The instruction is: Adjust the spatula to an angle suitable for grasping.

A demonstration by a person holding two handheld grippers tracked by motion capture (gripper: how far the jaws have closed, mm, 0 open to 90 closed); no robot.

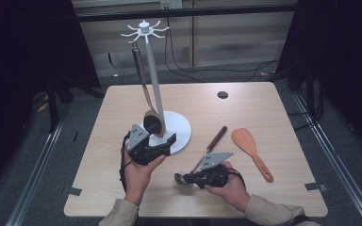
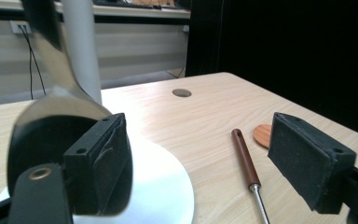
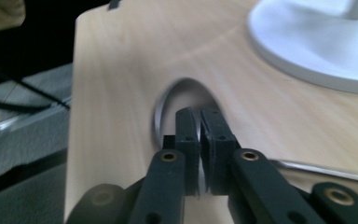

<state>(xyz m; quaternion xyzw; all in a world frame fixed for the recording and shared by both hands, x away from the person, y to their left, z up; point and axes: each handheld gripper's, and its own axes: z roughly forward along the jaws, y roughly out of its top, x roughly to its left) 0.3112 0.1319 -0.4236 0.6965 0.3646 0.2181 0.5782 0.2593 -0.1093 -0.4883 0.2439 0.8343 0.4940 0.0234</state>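
Right gripper [image 1: 188, 179] first, low and just right of centre in the high view: its jaws are pinched together on the rim of the metal ladle [image 1: 202, 160], right at the bowl. The right gripper view confirms it, the two black pads [image 3: 188, 133] squeezed almost flush with the steel bowl's edge curving out behind them. The ladle lies flat on the worktop [image 1: 259, 103], its brown handle running up and right toward the centre of the frame.

Over to the left gripper [image 1: 162, 141], lower centre-left: jaws spread wide, nothing between them. In the left gripper view one pad [image 2: 105, 158] sits just in front of the dark bowl of the wooden spoon [image 1: 147, 96], though contact is hard to call.

That wooden spoon hangs from the white rack [image 1: 153, 70], its bowl down near the round white base at mid-frame. Further out, to the right, an orange spatula [image 1: 250, 150] lies on the worktop, just beside the ladle's handle but apart from it.
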